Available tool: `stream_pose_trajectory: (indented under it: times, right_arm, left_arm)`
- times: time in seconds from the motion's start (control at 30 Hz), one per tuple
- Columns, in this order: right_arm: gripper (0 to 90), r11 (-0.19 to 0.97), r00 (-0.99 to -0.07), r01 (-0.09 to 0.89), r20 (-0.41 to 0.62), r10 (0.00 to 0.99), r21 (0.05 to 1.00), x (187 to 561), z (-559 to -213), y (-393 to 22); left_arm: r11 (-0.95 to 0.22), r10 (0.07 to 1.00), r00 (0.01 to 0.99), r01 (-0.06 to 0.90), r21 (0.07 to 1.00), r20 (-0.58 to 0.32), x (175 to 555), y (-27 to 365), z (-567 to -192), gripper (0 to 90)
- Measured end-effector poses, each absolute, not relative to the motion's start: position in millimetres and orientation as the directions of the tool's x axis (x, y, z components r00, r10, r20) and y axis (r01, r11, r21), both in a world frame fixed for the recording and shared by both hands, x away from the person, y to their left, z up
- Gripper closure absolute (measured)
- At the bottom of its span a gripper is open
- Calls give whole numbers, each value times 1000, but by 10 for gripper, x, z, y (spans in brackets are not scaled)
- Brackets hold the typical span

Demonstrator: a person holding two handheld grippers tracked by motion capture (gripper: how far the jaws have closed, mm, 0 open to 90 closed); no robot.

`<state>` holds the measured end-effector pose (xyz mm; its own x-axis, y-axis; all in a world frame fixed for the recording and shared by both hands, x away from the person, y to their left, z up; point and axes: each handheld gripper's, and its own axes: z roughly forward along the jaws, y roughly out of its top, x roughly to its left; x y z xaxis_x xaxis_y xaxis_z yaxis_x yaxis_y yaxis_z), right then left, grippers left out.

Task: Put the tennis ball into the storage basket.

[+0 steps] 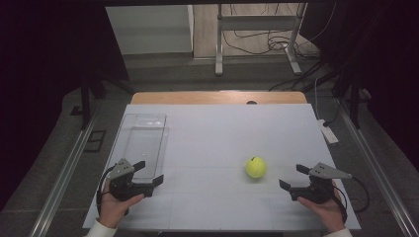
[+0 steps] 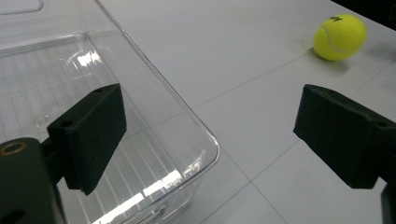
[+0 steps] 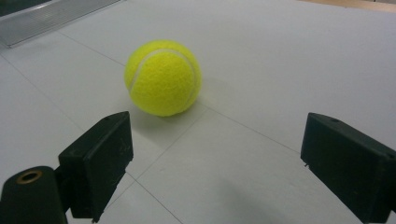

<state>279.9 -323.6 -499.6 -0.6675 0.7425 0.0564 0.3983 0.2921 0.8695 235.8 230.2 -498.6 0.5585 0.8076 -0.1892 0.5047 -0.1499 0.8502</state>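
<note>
Left gripper view: tennis ball (image 2: 339, 37) lettering (black) unreadable.

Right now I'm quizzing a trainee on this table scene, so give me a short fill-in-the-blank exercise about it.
1. The ball on the table is coloured ____.
2. The clear plastic tray holds ____ objects.
3. The ball lies nearer the ____ hand-held gripper.
4. The jaws of the left hand-held gripper stand ____.

Missing words: yellow; no; right; open

ball (image 1: 256, 167): yellow-green, white seam
tray (image 1: 143, 138): clear, ribbed floor
worktop (image 1: 222, 133): white (thin grid lines)
tools' pads (image 3: 100, 158): black
</note>
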Motion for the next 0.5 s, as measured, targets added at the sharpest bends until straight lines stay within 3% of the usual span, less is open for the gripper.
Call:
stream_pose_trajectory:
  times: [0.5]
  right_arm:
    - [98,291,-665,395,53,745,872,2797,-4988,-3246]
  left_arm:
    - [-162,796,574,507,847,-191,2414,2210,-4930,104]
